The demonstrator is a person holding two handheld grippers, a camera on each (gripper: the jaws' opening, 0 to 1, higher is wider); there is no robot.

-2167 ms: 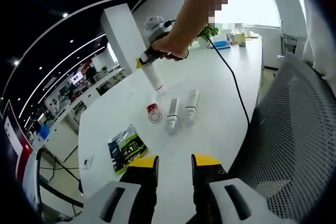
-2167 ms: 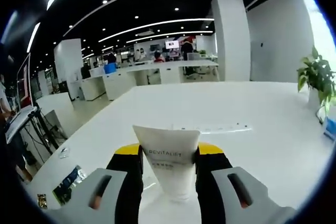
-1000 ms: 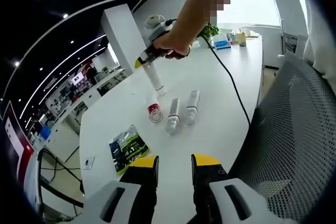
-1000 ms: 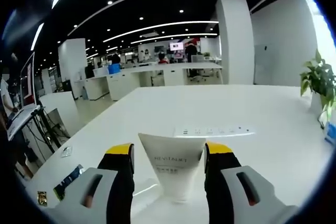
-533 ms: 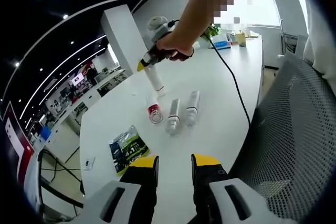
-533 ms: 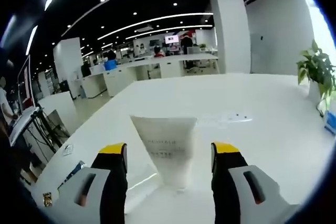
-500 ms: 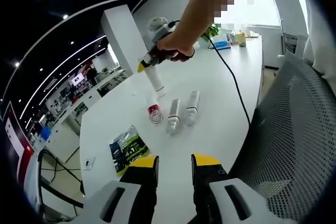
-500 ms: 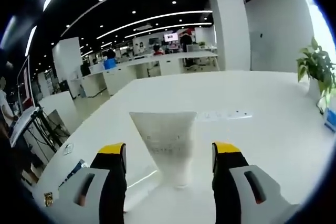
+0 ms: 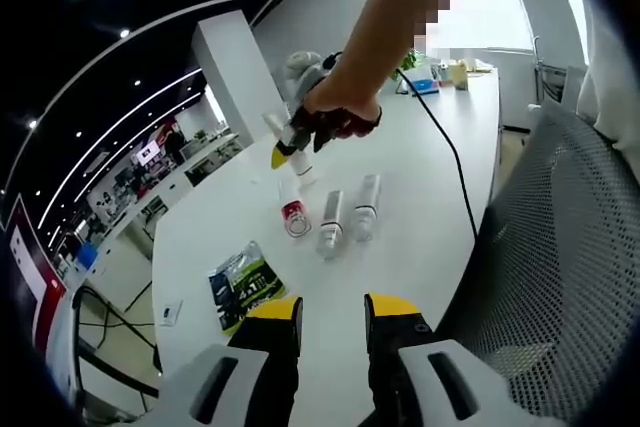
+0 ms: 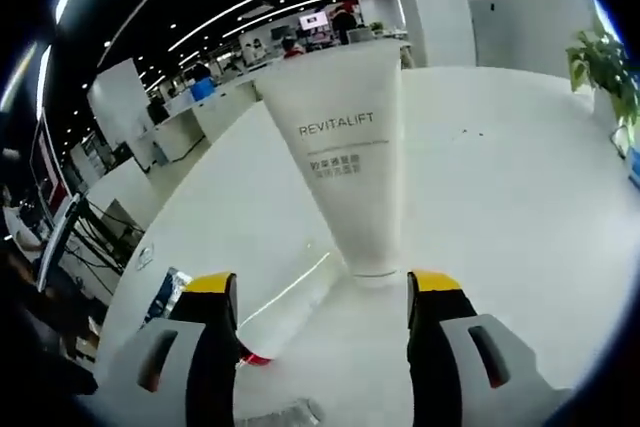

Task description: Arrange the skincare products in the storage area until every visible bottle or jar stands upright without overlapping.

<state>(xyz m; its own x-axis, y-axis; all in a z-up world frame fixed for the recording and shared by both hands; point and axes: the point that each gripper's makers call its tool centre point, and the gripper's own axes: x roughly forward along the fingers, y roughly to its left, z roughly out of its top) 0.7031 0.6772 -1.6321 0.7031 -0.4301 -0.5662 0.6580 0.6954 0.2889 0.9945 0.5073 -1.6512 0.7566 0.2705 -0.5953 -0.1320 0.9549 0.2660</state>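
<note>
Right gripper [image 10: 322, 292]: jaws wide apart, gripping nothing. White tube [image 10: 343, 162] marked REVITALIFT stands cap-down on the white worktop [image 10: 520, 197] just ahead of the jaws, clear of both.

Left gripper [image 9: 332, 309]: jaws narrow, a small gap between the yellow tips, nothing held, low over the near worktop edge.

In the left gripper view the tube [image 9: 299, 169] stands just under the right gripper [image 9: 282, 155], held in a hand [image 9: 338, 113]. Near it lie a clear bottle with red label [image 9: 292, 211] and two slim bottles [image 9: 329, 220], [image 9: 365, 204], all on their sides. Green packet [image 9: 241, 282] lies flat nearer the left gripper. Mesh chair [image 9: 560, 247] at the right.
</note>
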